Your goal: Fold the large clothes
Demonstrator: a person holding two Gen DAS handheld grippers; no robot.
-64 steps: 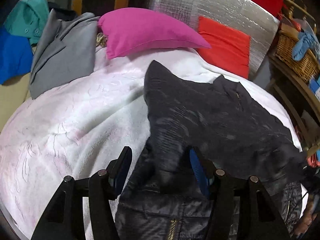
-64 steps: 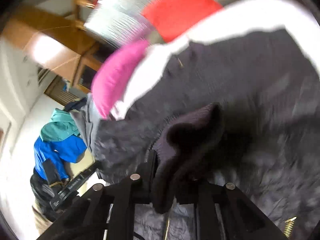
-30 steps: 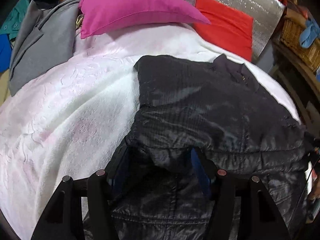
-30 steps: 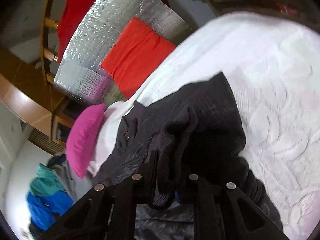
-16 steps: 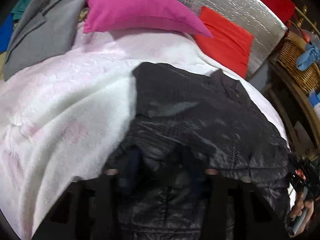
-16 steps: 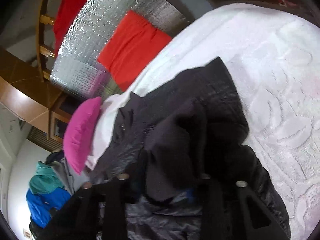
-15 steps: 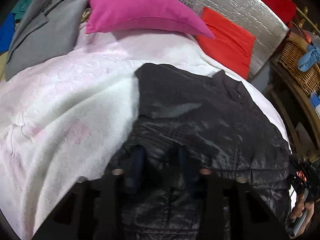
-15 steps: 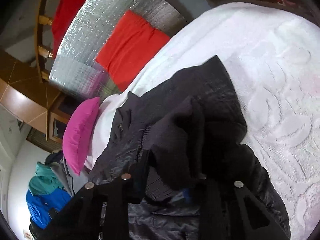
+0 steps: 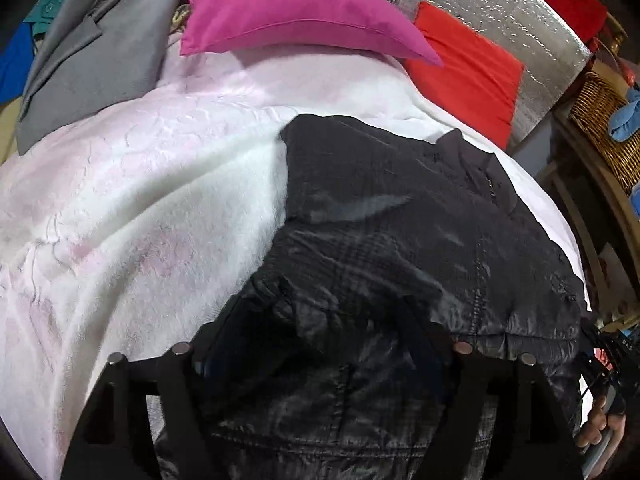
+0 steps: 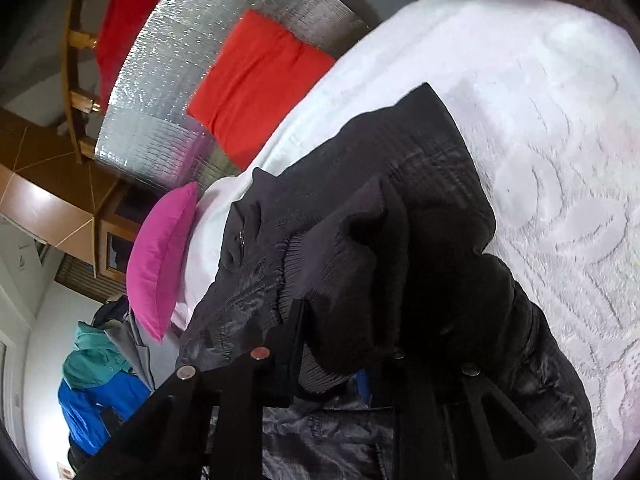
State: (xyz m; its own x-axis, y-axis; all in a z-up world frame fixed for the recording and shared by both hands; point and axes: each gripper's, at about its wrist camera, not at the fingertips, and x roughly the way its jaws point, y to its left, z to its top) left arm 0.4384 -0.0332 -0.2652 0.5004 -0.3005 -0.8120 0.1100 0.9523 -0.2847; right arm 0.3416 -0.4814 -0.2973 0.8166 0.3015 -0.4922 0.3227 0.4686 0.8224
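Observation:
A black quilted jacket (image 9: 400,232) lies on the white blanket (image 9: 152,208), its collar toward the red cushion and a sleeve folded across its body. My left gripper (image 9: 316,320) hovers low over the near fold. Its jaws are opening wide, with jacket fabric lying loose between them and the pads off it. In the right wrist view the jacket (image 10: 432,168) bunches up, and my right gripper (image 10: 344,336) is shut on the sleeve's ribbed cuff (image 10: 340,264), which stands up between the fingers. A hand (image 9: 600,428) shows at the left wrist view's right edge.
A pink pillow (image 9: 288,12), a red cushion (image 9: 468,76) and a silver foil panel (image 9: 500,4) line the bed's head. A grey garment (image 9: 92,60) lies at the far left. A wicker basket (image 9: 600,124) stands to the right. Teal and blue clothes (image 10: 96,384) hang beyond the bed.
The left sleeve was laid over the jacket's body. The left jaws pinched in on the fold, then spread wide. The right gripper stayed on the cuff and barely moved.

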